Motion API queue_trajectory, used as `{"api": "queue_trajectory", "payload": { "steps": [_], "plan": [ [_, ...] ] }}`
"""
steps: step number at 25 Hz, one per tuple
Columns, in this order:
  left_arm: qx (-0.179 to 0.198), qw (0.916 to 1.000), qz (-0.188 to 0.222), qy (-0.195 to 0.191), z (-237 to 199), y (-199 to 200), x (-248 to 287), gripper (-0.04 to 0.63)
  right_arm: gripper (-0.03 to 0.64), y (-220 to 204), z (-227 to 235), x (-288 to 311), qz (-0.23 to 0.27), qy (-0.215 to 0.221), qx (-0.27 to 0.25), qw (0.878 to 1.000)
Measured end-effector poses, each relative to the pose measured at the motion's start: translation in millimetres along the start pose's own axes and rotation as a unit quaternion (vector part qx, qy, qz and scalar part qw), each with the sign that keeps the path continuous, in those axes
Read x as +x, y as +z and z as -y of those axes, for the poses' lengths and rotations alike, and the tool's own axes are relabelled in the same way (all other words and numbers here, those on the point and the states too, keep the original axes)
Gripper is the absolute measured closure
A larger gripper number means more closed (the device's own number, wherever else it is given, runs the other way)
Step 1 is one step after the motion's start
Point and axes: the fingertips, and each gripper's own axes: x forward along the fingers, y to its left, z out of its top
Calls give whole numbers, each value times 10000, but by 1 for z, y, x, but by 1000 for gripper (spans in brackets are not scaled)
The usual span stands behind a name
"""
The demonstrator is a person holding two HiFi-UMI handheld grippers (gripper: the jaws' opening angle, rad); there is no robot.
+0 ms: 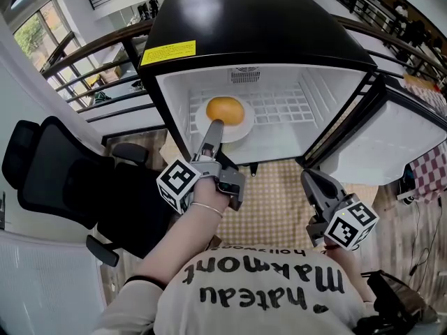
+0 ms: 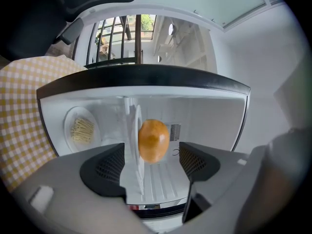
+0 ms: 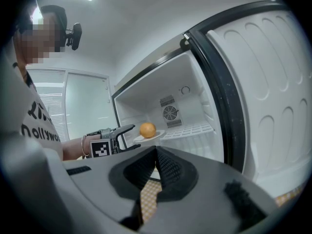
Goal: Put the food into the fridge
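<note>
Chair [image 1: 63, 173] flanks open fridge [image 1: 265, 33]; left gripper [image 1: 215, 125], fingers parted, apparently straddles shelved plate [image 1: 239, 132].

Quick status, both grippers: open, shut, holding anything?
Left gripper: open, jaws either side of the white plate's rim, not gripping it.
Right gripper: shut, empty.
</note>
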Motion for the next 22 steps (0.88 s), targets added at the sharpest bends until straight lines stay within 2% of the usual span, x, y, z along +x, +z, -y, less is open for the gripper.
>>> {"api": "queue_trajectory", "payload": {
  "steps": [11,19,22],
  "plan": [
    [-317,9990,181,254,-34,1,-35,267,601,-11,-16,-8,-102,203,-27,9997],
    [-273,9989,324,215,-41,-14,-69,376,601,-15,-22,-19,-129,528,-86,9985],
    [-206,9990,405,42,-34,-22,-82,462,601,-15,-22,-25,-116,676,-115,9976]
  ]
}}
